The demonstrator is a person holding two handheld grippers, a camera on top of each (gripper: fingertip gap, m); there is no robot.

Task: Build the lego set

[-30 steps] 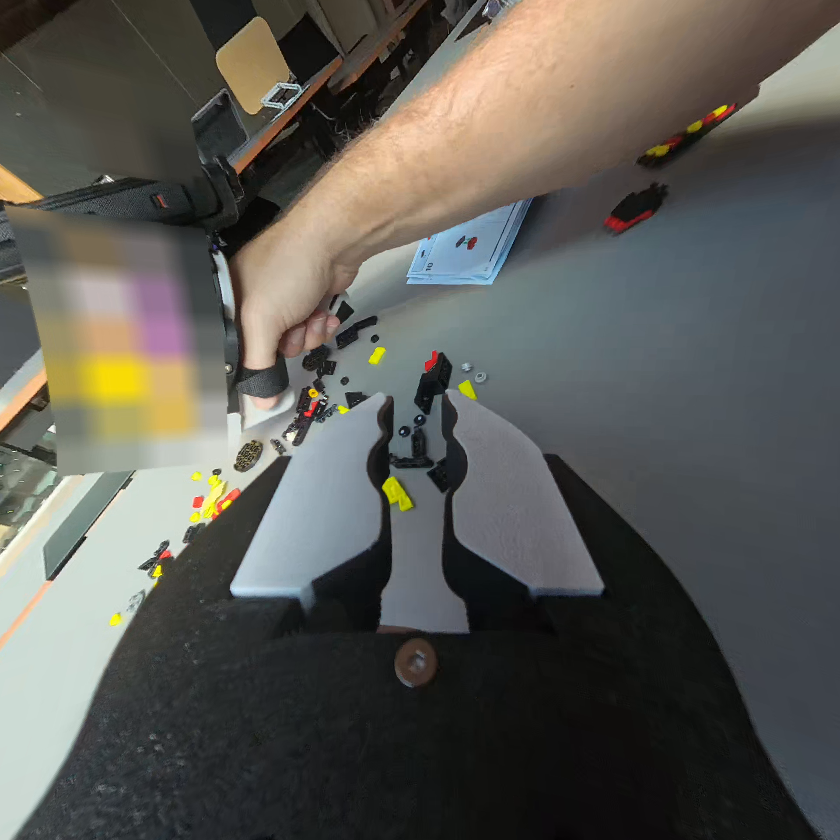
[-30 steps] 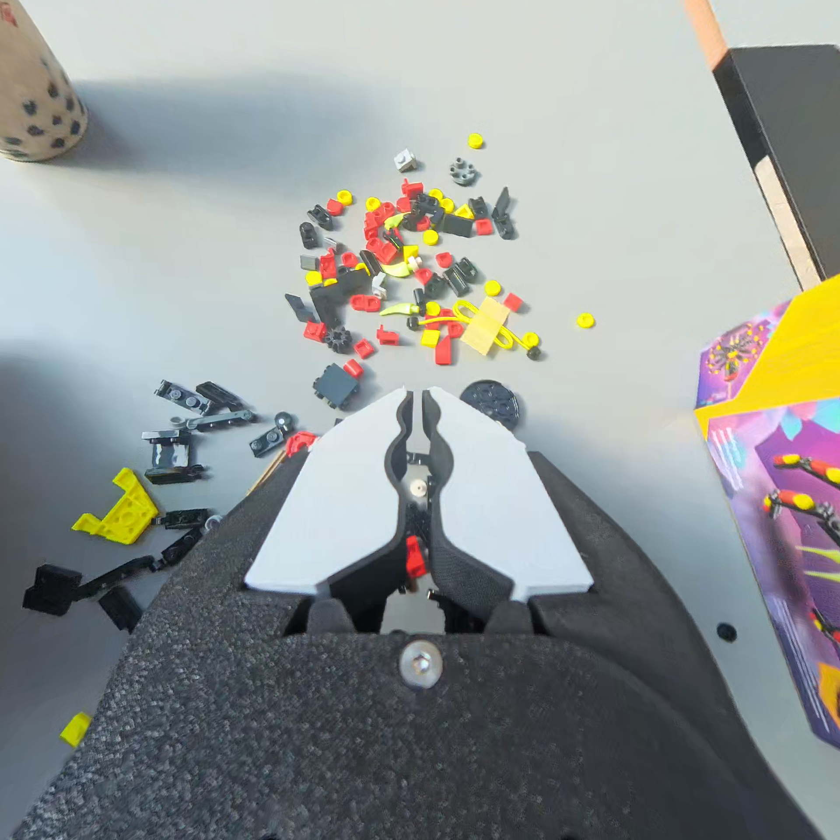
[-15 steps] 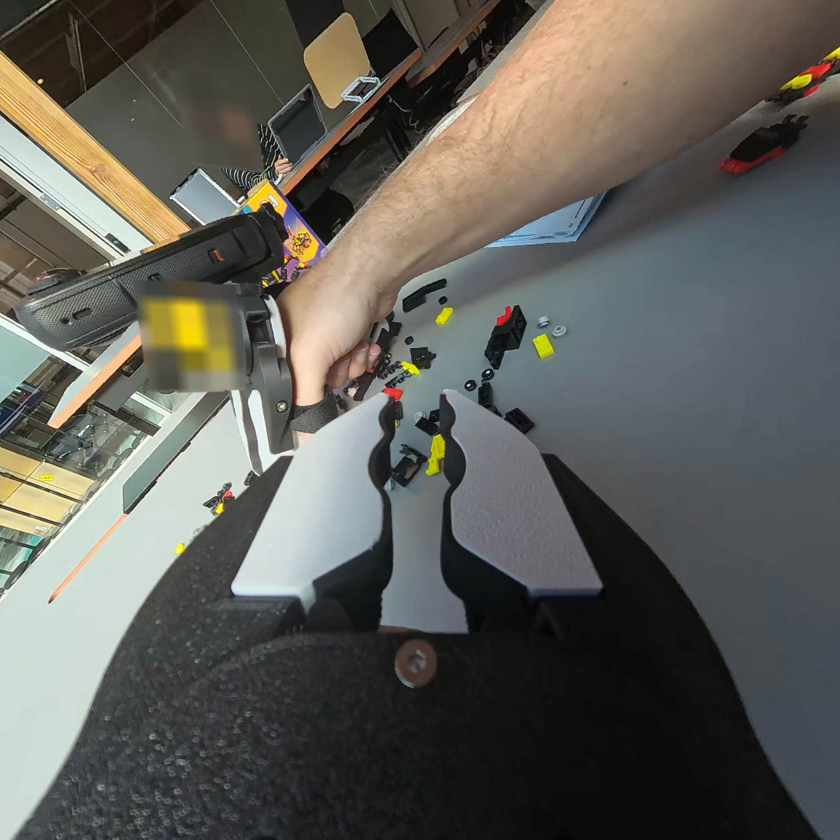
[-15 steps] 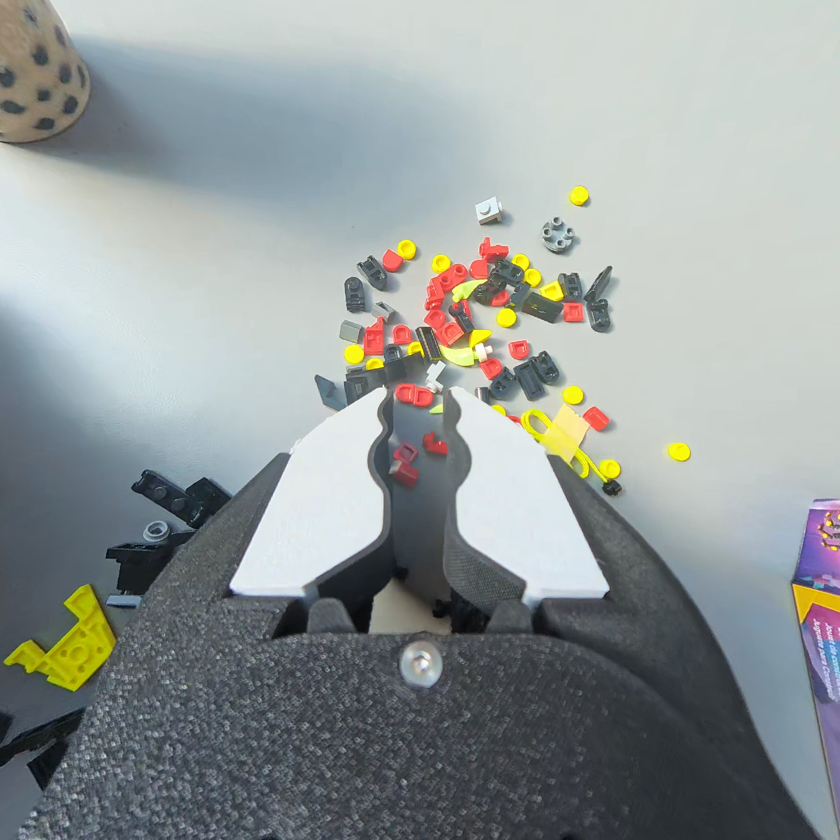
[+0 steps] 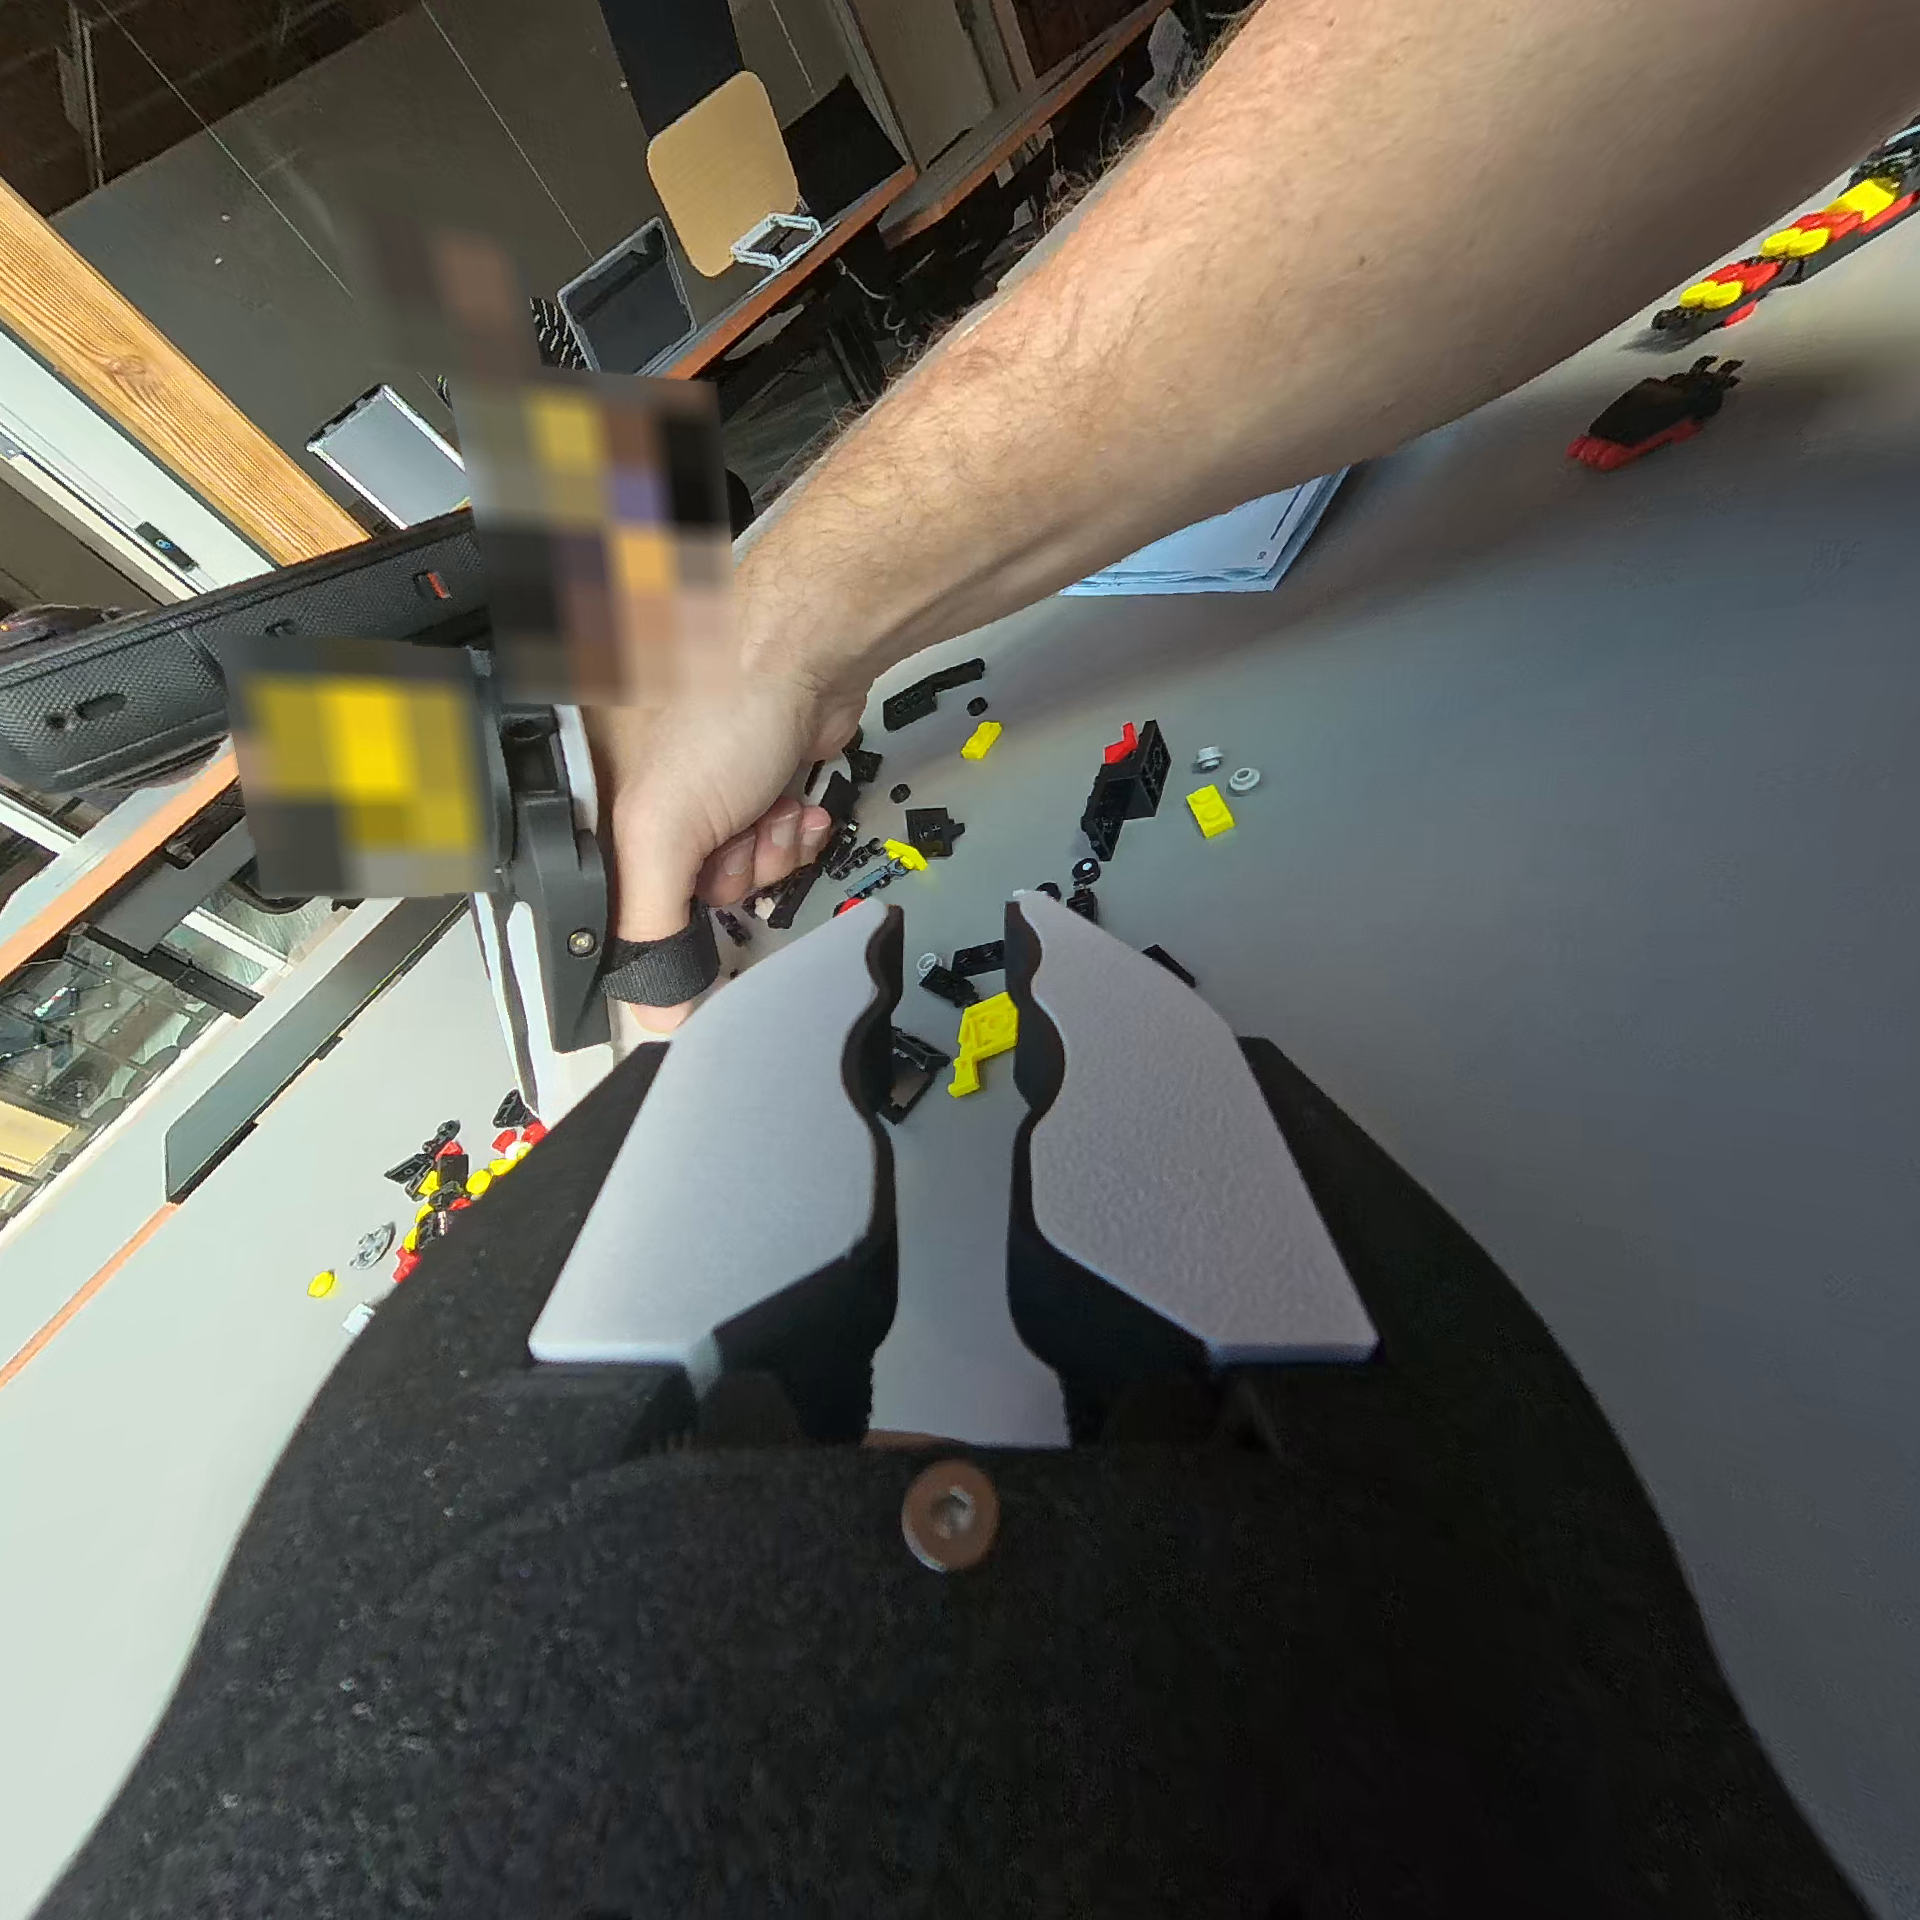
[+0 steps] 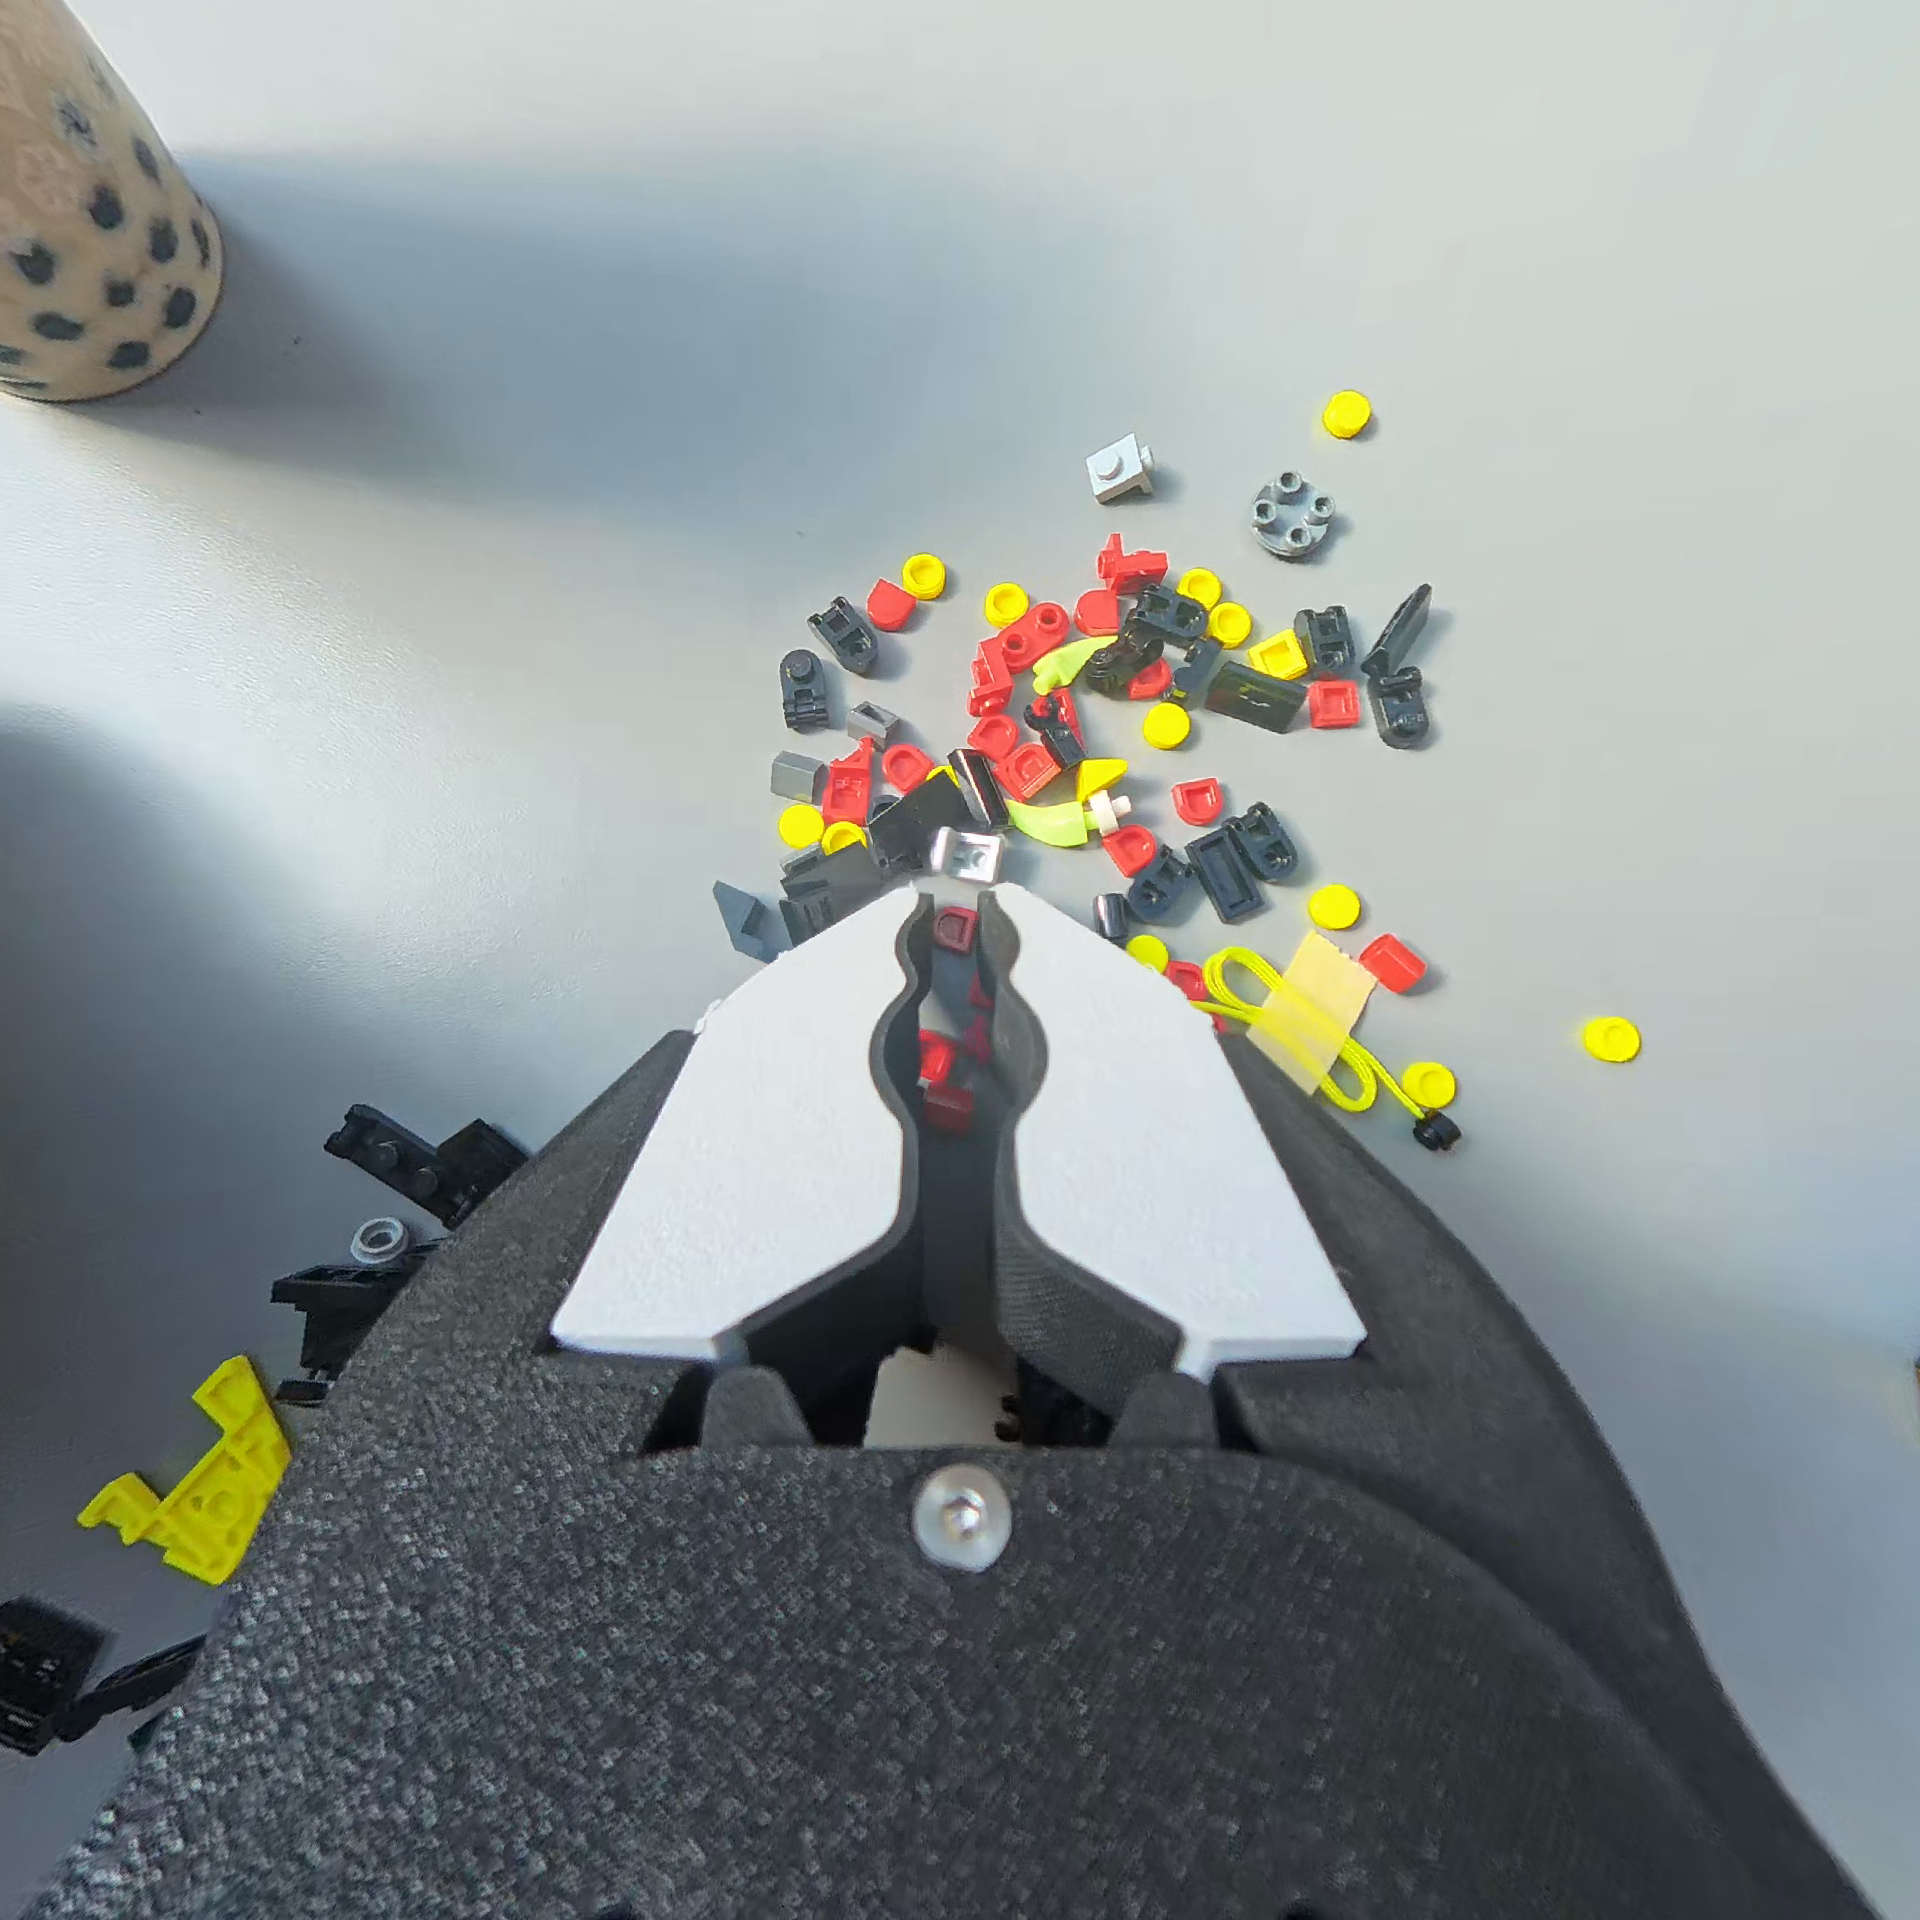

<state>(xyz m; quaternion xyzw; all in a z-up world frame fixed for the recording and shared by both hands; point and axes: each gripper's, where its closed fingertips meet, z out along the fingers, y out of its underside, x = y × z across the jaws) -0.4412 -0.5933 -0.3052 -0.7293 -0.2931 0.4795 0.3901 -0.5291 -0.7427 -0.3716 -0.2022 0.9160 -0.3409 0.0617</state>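
Note:
In the right wrist view a pile of small red, yellow and black lego pieces lies on the pale table. My right gripper is at the pile's near edge, jaws nearly together, with the fingertips pinching a small light grey piece. Red pieces show on the table through the gap between the fingers. In the left wrist view my left gripper is open and empty above scattered black pieces and a yellow plate. The right hand and its gripper body show to the left.
A spotted cup stands far left. A yellow wedge plate and black pieces lie near left; a taped yellow string lies right. An instruction booklet and two part-built assemblies lie beyond the forearm. The tips of one gripper are about 20 cm away from the tips of the other. My left tips are roughly 7 cm from the yellow plate. It is also in sight in the right wrist view.
My right gripper moved forward to the pile's edge and its jaws closed from open onto the light grey piece. My left gripper stayed open and shifted slightly.

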